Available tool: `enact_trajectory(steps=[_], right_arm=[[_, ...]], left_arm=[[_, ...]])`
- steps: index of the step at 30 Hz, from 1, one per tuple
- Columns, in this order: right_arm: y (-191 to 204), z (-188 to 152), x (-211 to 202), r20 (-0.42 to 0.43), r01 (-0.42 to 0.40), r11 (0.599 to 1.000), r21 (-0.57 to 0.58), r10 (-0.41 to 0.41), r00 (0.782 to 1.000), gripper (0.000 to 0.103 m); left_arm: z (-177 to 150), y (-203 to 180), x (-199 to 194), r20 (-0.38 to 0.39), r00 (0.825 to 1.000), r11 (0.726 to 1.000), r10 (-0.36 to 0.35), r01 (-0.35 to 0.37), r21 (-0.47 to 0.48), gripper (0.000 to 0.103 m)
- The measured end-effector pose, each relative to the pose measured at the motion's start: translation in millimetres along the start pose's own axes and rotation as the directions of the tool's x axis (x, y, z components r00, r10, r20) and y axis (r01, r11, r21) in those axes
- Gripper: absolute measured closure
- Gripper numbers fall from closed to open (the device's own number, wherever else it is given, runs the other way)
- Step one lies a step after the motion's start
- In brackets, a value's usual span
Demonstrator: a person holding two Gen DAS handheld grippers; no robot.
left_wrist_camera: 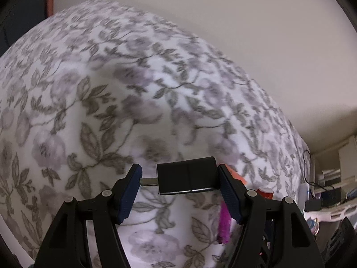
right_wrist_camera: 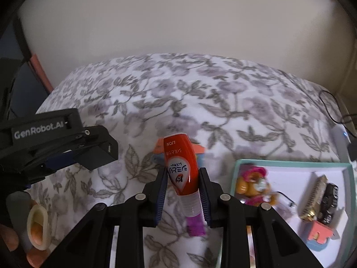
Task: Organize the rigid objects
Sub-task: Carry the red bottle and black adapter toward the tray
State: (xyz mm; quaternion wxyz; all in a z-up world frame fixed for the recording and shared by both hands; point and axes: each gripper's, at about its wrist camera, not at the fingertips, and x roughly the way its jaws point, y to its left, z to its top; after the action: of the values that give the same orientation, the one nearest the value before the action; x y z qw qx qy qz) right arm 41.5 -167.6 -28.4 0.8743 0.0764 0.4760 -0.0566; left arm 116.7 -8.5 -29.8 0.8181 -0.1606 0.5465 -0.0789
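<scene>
My left gripper (left_wrist_camera: 179,170) is shut on a black USB adapter (left_wrist_camera: 187,176): one pad presses its metal plug, the other its body, above the floral bedspread (left_wrist_camera: 111,89). The right wrist view shows that gripper (right_wrist_camera: 89,154) and the adapter (right_wrist_camera: 98,154) at the left. My right gripper (right_wrist_camera: 182,172) is shut on a red tube (right_wrist_camera: 180,163) with a clear cap, held upright off the bed. A magenta object (right_wrist_camera: 196,223) lies under it. An orange and blue piece (right_wrist_camera: 198,149) lies behind the tube, partly hidden.
A teal-rimmed white tray (right_wrist_camera: 348,178) at the right holds a toy dog (right_wrist_camera: 252,183), a golden bar (right_wrist_camera: 314,196), a black toy car (right_wrist_camera: 330,201) and an orange-blue piece (right_wrist_camera: 319,236). A hand (right_wrist_camera: 35,230) is at lower left. Cables (right_wrist_camera: 332,111) lie at the bed's right edge.
</scene>
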Motion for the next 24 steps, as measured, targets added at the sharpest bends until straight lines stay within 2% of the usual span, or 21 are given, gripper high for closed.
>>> enact_trajectory(steps=[6, 10, 15, 20, 24], right_arm=[[-32.5, -2.7, -17.9, -0.026, 0.019, 0.997, 0.078, -0.017, 1.0, 0.073], [-53.8, -6.2, -29.8, -0.034, 0.061, 0.993, 0.101, -0.058, 0.998, 0.073], [-81.1, -10.7, -43.0, -0.041, 0.062, 0.984, 0.165, -0.056, 0.998, 0.073], [-109.7, -16.7, -52.3, -0.058, 0.127, 0.97, 0.206, -0.118, 0.991, 0.073], [-140.3, -25.2, -53.7, -0.093, 0.155, 0.948, 0.279, -0.134, 0.987, 0.073]], left_arm=[[-4.4, -23.7, -10.0, 0.014, 0.999, 0.996, -0.043, 0.042, 0.075, 0.033], [-9.6, -38.0, -13.2, 0.013, 0.998, 0.991, -0.063, 0.061, 0.122, 0.033], [-20.1, -57.3, -20.6, 0.006, 0.995, 0.978, -0.099, 0.096, 0.186, 0.033], [-39.1, -87.2, -28.4, -0.023, 0.987, 0.948, -0.156, 0.156, 0.276, 0.033], [-64.3, -119.5, -30.6, -0.055, 0.984, 0.904, -0.171, 0.179, 0.389, 0.033]])
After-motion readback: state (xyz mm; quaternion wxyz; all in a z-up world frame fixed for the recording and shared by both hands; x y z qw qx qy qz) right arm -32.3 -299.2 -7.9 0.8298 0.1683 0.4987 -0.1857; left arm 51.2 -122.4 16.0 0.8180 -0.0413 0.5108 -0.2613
